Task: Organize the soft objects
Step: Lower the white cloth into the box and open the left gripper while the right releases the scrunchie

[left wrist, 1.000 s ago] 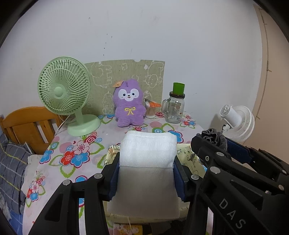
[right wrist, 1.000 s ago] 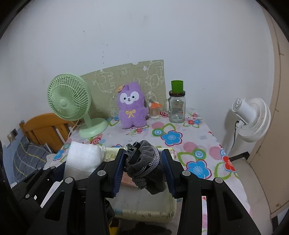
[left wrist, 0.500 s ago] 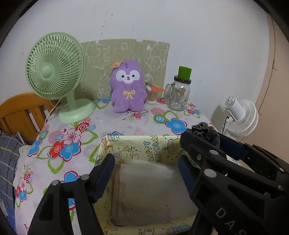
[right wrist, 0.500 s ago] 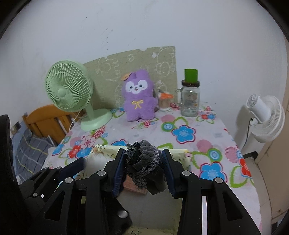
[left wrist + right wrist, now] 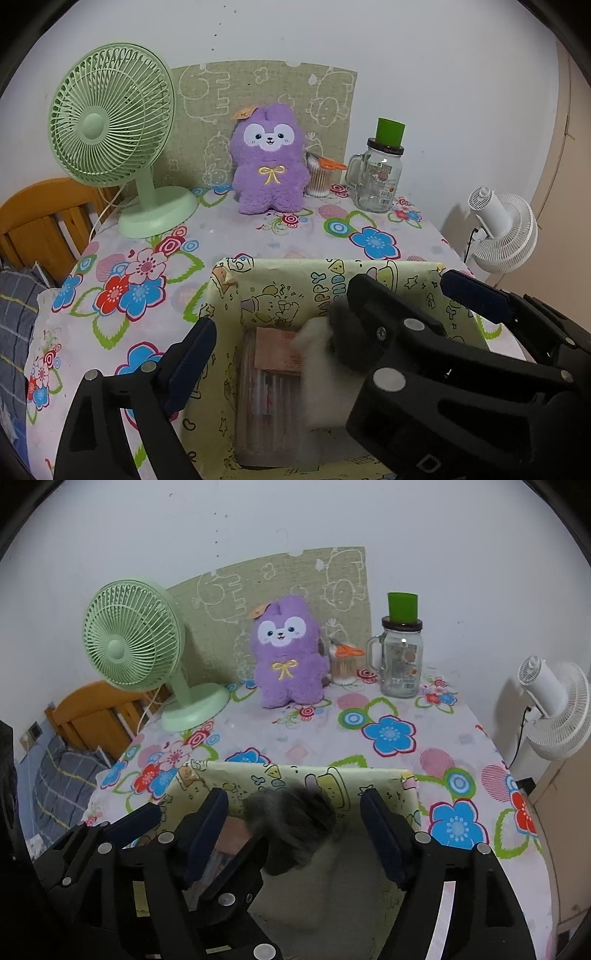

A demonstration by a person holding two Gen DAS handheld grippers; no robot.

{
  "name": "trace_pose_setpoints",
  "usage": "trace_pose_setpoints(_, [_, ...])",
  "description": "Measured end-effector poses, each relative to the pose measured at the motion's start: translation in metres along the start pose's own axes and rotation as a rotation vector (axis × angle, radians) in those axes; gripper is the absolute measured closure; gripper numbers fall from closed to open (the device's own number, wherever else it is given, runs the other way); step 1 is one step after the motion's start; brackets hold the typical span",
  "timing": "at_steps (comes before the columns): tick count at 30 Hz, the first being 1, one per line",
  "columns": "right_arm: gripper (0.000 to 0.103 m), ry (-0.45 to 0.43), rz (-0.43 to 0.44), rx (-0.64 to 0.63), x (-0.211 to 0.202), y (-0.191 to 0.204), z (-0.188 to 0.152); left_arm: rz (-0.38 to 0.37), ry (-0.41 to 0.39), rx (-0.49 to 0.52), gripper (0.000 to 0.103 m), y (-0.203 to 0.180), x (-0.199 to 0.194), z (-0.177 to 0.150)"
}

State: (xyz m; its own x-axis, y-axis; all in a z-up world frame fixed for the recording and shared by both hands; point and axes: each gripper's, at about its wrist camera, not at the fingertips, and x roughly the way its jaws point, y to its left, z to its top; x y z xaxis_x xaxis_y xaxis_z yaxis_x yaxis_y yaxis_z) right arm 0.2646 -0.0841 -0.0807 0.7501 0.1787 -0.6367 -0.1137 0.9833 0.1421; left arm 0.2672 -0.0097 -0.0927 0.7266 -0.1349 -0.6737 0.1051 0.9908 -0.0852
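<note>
A yellow cartoon-print box (image 5: 280, 269) stands on the flowered tablecloth just under both grippers. My left gripper (image 5: 291, 332) hangs over it with jaws opening and nothing between them; its right finger is hidden behind the right gripper. A white folded towel (image 5: 321, 373), blurred, lies loose inside the box. My right gripper (image 5: 295, 801) is above the box (image 5: 369, 775) with jaws opening. The grey sock bundle (image 5: 295, 823), blurred, sits between the pads without touching them. The same grey sock bundle (image 5: 341, 317) shows beside the right gripper (image 5: 421, 291) in the left wrist view.
At the back of the table stand a purple plush toy (image 5: 269, 166), a green desk fan (image 5: 110, 129), a glass jar with a green lid (image 5: 380, 173) and a small cup of cotton swabs (image 5: 319, 177). A white fan (image 5: 506, 229) is off the right edge, a wooden chair (image 5: 40, 218) to the left.
The left gripper let go of the white towel, which dropped into the box. The right gripper's jaws parted from the grey sock bundle. Both grippers moved forward and down over the box.
</note>
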Motion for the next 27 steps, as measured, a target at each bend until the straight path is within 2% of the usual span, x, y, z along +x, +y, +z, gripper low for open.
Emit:
trace_pose_setpoints(7, [0.019,-0.01,-0.027,0.018,-0.009,-0.003,-0.001,0.013,-0.012,0.018,0.01,-0.006,-0.008,0.001])
trace_pose_setpoints(27, [0.016,-0.111,-0.081,0.008,-0.083,0.004,-0.008,0.024,-0.116,0.053,0.01,-0.023,-0.071,-0.003])
